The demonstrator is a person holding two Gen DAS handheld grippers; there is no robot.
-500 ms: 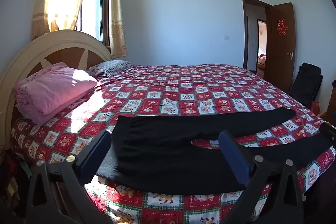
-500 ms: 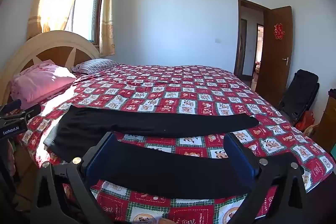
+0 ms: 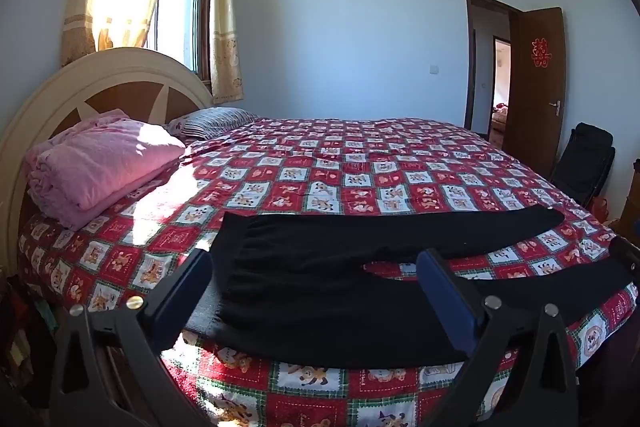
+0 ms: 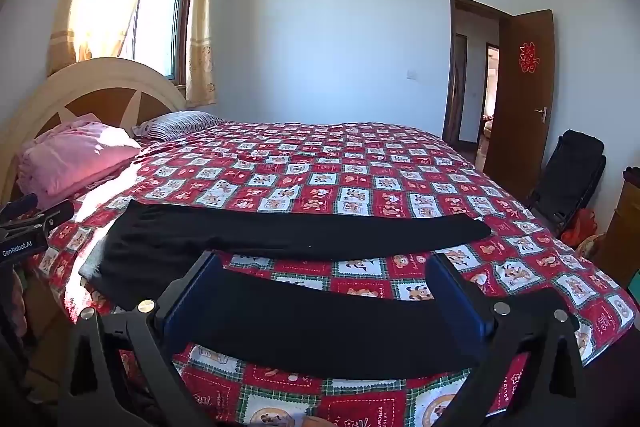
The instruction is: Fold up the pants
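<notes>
Nothing folded yet: pants (image 3: 320, 283) lie flat, legs spread apart, along the near edge of the bed (image 3: 360, 179), and your left gripper (image 3: 316, 291) and right gripper (image 4: 324, 291) hover over them, jaws wide, gripping nothing, so every fold is left.

A bed (image 3: 360, 163) with a red patchwork cover carries black pants (image 3: 340, 267) spread along its near edge, a folded pink blanket (image 3: 100, 167) far left, and a striped pillow (image 3: 216, 121) beyond.
</notes>
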